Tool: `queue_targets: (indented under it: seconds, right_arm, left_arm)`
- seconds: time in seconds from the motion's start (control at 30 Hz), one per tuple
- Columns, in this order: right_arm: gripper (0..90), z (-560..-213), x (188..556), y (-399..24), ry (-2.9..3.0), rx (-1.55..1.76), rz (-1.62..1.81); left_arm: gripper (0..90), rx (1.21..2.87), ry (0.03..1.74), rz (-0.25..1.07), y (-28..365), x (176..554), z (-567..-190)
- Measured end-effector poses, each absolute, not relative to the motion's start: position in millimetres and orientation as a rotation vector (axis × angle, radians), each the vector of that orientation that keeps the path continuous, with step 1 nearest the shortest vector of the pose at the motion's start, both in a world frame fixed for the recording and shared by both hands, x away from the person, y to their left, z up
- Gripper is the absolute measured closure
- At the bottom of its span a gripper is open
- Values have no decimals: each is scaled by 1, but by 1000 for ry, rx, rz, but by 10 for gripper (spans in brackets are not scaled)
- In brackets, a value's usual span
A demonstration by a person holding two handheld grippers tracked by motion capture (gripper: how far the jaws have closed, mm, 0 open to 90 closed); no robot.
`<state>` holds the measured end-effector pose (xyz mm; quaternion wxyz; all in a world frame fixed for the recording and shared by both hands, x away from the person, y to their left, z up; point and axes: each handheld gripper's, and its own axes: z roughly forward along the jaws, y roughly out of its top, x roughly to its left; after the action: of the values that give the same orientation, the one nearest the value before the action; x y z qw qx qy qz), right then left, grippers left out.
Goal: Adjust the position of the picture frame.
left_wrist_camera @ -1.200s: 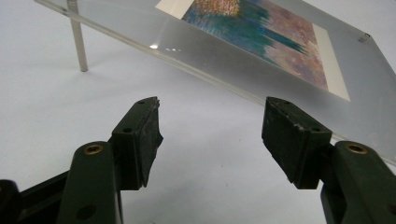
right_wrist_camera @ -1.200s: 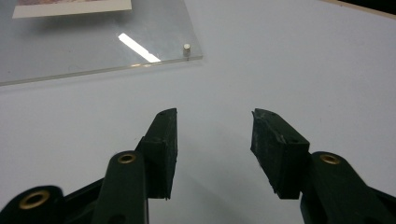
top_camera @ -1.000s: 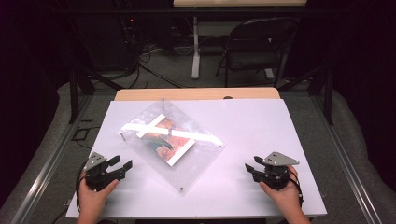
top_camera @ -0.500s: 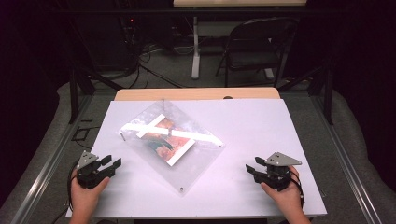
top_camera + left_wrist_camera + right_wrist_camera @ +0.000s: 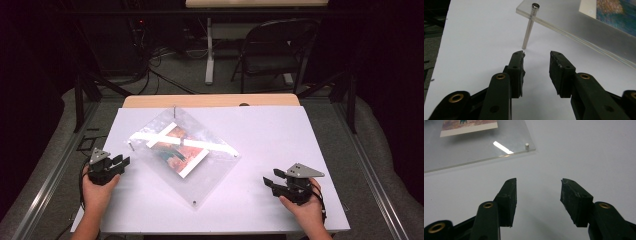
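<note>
White surface [image 5: 280,140] carries a clear acrylic frame [image 5: 205,175] with a picture, lying centre-left on metal standoff posts. Left tongs [image 5: 122,161], at nine o'clock of the frame, have just been closing yet remain apart and empty; right tongs [image 5: 270,181], at four o'clock, stand apart and empty. Recommended: align left tongs squarely on the near post [image 5: 528,27] before clamping, avoiding the acrylic edge.

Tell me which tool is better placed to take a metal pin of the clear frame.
Left. The left tool points at a standing pin close ahead; the right tool sits farther from the frame.
</note>
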<state>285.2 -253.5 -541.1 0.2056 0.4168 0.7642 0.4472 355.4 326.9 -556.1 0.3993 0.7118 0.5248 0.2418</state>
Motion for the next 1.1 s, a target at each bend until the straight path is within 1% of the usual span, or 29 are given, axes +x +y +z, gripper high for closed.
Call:
queue_targets:
  seconds: [0.1, 0.2, 0.5, 0.67, 0.7, 0.83, 1.03, 1.1]
  right_arm:
    - [468, -542, 285, -254, 2130, 1172, 1248]
    - [466, -542, 285, -255, 2133, 1175, 1244]
    - [458, -542, 282, -260, 2108, 1209, 1250]
    - [456, -542, 280, -262, 2103, 1217, 1246]
    - [456, -542, 278, -263, 2103, 1223, 1241]
    - [456, -542, 277, -265, 2094, 1233, 1247]
    - [455, -542, 275, -266, 2094, 1245, 1238]
    - [456, -542, 274, -267, 2090, 1245, 1239]
  left_arm:
    - [638, 1800, 1333, 628, 329, 364, -557]
    - [654, 1797, 1334, 628, 332, 374, -557]
    - [676, 1886, 1301, 626, 316, 396, -557]
    - [708, 1888, 1311, 609, 313, 403, -560]
    - [732, 1900, 1312, 619, 313, 404, -559]
    - [749, 1901, 1324, 607, 315, 407, -560]
    - [813, 1919, 1314, 611, 316, 411, -561]
    - [819, 1917, 1310, 609, 317, 411, -561]
